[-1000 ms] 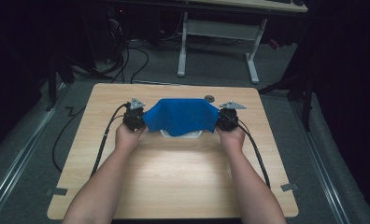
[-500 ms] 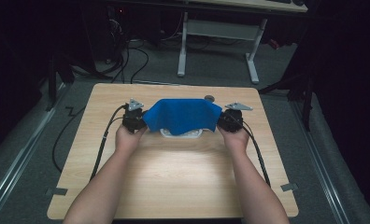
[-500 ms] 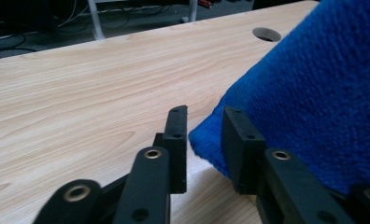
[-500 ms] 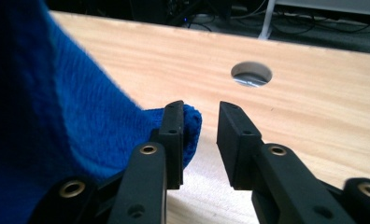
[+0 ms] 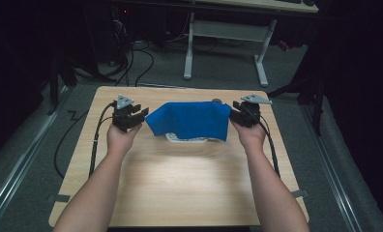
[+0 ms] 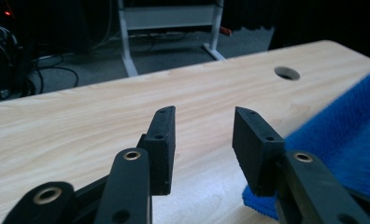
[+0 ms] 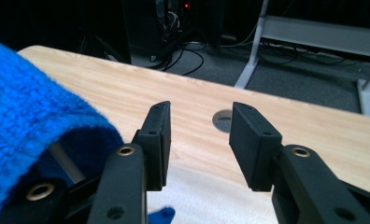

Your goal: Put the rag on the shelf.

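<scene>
Blue cloth [image 5: 192, 120] lies on wooden table [image 5: 180, 179], draped over white object [image 5: 184, 139]. Left gripper [image 5: 131, 117] just beside its left edge, right gripper [image 5: 239, 115] by right edge; both jaws just opening, spread, nothing between.

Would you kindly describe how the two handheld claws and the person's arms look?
Both claws, left claw and right claw, are black, each topped by a grey three-cornered plate. A black cable trails from the left one. Up close, the flat rectangular pads sit on black links with brass-coloured rivets. The forearms are bare, with no sleeves showing.
</scene>
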The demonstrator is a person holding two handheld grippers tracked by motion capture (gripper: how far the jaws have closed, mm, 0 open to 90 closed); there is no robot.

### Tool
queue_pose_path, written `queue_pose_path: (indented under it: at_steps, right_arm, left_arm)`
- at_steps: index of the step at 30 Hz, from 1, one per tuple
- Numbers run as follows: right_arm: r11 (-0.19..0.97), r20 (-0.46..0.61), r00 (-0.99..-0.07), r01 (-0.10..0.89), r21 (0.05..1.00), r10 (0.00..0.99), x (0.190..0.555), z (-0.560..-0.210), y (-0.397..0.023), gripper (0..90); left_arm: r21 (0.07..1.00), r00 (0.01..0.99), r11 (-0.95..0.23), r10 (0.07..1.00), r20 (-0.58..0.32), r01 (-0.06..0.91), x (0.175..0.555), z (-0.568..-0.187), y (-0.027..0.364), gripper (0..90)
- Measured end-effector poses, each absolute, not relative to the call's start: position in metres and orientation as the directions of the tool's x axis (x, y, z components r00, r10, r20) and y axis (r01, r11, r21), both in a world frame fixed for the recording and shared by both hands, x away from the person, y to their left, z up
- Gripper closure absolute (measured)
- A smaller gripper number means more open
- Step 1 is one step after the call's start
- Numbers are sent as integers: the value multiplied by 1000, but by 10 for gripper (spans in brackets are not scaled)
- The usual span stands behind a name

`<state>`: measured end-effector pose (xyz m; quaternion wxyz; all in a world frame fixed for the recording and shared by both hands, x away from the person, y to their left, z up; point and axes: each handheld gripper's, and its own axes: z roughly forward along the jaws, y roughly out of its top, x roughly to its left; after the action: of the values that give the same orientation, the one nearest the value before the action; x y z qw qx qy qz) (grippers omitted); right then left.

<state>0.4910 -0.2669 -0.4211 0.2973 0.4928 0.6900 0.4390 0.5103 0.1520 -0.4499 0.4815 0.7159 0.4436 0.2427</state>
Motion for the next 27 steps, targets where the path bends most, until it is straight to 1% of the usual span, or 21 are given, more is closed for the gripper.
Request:
queue_pose_path:
  at_steps: [4,11,16,18,20,24,27]
  right_arm:
    - [138,7,-331,412,901,944,493,-415,-267,574]
    - [149,-10,-325,407,901,946,488,-415,-271,545]
    - [156,-14,-327,413,897,945,478,-414,-277,525]
    - [161,-27,-329,388,907,944,468,-413,-279,526]
    - [161,-27,-330,386,909,944,466,-413,-279,522]
    - [180,-42,-338,389,904,940,454,-412,-280,469]
    - [186,-58,-342,355,916,938,442,-411,-279,459]
  left_arm:
    - [899,490,-161,869,-66,407,511,-446,154,591]
    - [900,487,-166,872,-57,403,508,-442,157,562]
    - [904,485,-154,872,-65,399,497,-441,161,560]
    - [905,482,-152,874,-65,398,492,-442,163,560]
    - [904,478,-151,876,-65,400,486,-443,165,559]
    - [909,469,-142,881,-65,393,474,-444,173,560]
    - [910,459,-124,885,-79,396,464,-445,179,560]
